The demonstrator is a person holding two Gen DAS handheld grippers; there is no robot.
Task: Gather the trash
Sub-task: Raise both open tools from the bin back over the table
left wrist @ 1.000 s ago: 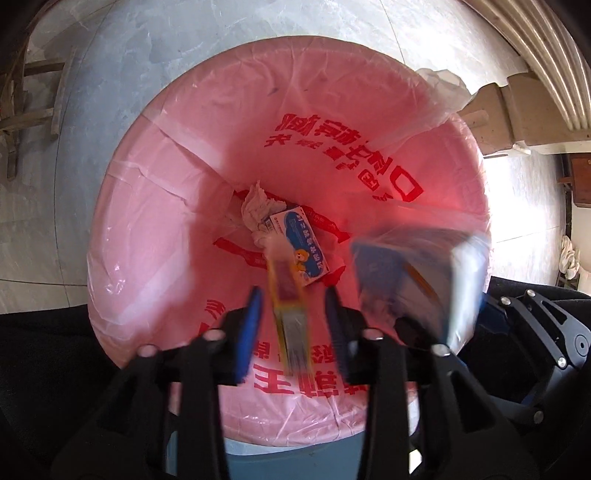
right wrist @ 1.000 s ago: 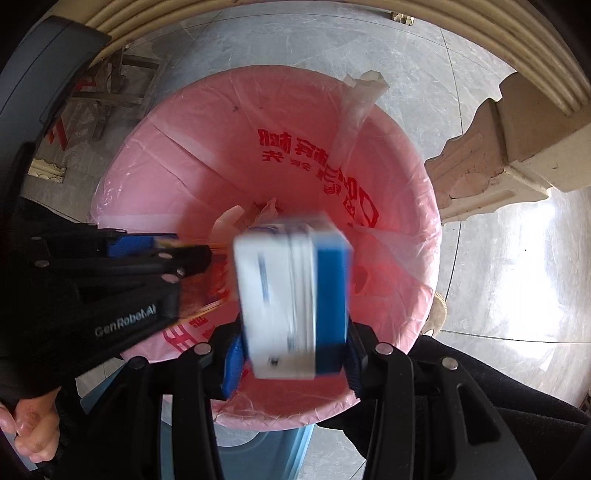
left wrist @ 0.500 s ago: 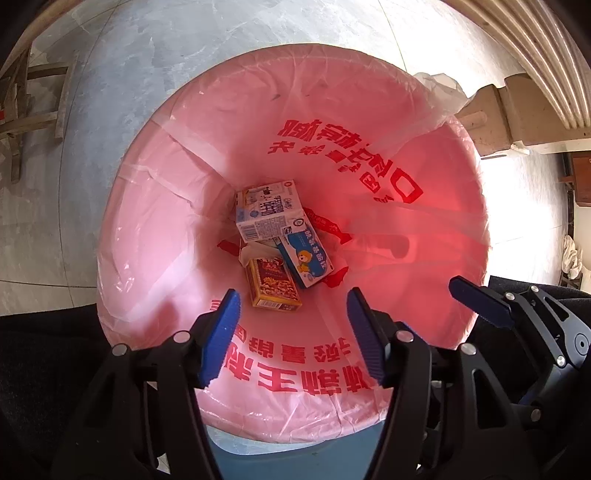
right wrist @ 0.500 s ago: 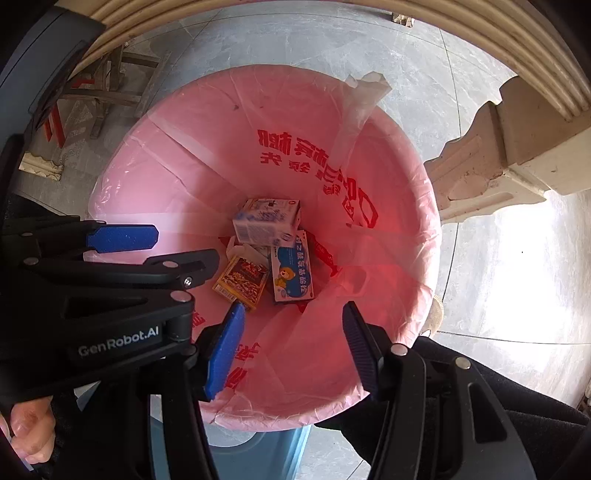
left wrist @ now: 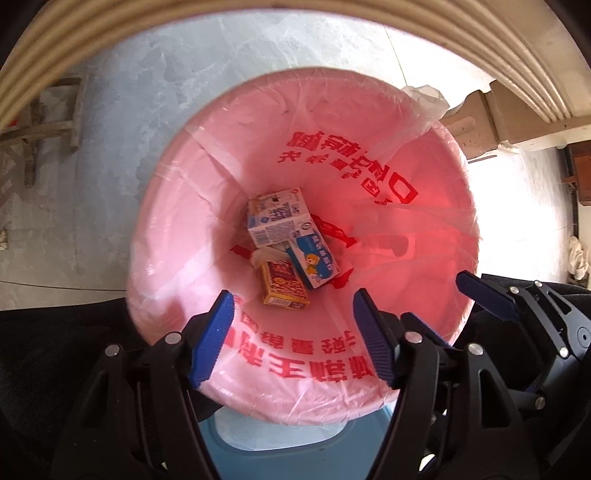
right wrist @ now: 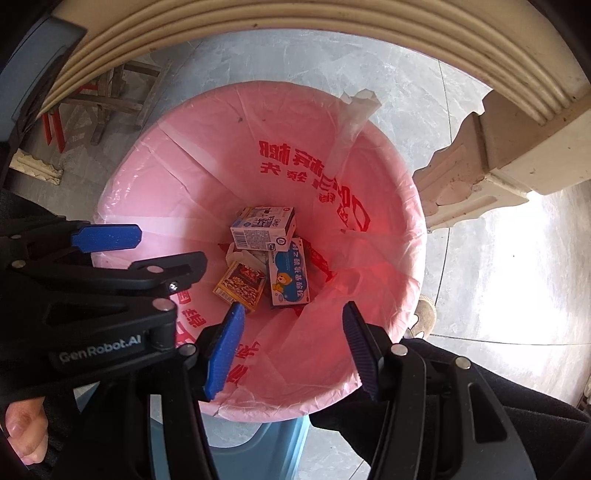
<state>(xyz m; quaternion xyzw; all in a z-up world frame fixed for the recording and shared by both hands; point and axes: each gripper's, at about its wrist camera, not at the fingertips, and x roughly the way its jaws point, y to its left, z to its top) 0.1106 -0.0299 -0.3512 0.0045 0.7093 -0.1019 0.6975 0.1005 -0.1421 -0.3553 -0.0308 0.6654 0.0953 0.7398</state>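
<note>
Both grippers, left gripper (left wrist: 291, 339) and right gripper (right wrist: 293, 349), hover released over the bin (left wrist: 177, 206); three boxes (left wrist: 284, 254) lie at its bottom, twelve o'clock of the fingers. Only the right view shows a hand (right wrist: 26, 432).

We see a grey marbled tile floor (right wrist: 369, 59) with bright glare at the right, and a cream ribbed counter edge (right wrist: 295, 22) arching across the top. Its carved cream leg (right wrist: 476, 166) stands at the right. At the upper left sit a worn wooden stool frame (right wrist: 122, 92) and red bars (right wrist: 51, 129).
</note>
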